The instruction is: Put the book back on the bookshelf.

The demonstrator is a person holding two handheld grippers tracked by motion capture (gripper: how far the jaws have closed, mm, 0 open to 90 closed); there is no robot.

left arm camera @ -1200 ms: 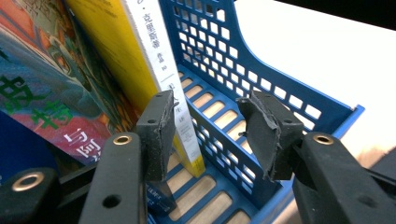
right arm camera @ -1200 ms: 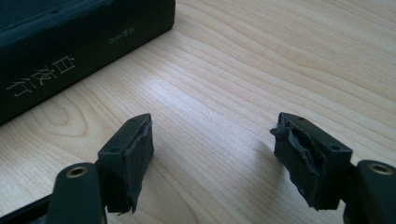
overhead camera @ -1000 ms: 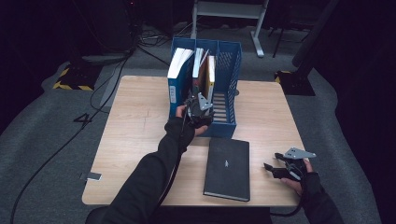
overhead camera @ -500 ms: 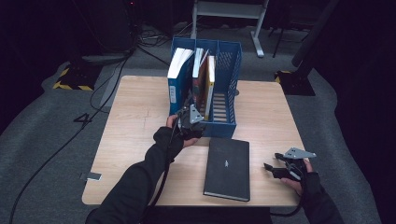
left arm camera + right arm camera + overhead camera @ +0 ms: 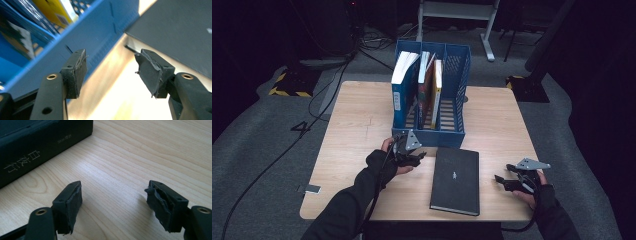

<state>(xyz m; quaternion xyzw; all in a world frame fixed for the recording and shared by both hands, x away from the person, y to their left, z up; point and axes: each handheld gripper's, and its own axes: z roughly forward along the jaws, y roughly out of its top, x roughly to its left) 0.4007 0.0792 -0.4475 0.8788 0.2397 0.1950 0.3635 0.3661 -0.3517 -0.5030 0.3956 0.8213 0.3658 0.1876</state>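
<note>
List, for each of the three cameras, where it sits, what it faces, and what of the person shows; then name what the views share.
High view: above the person's side, looking forward and down on the light wooden table, blue plastic file rack and flat black hardcover book; both forearms, left gripper, right gripper.
Left gripper view: low on the left gripper, facing rack and book; its open fingers.
Right gripper view: low on the right gripper, facing book spine; open fingers.
Shared: book and table.

The left gripper has drawn back from the blue file rack toward frame centre beside the black book, its empty jaws apparently just opening wider.
</note>
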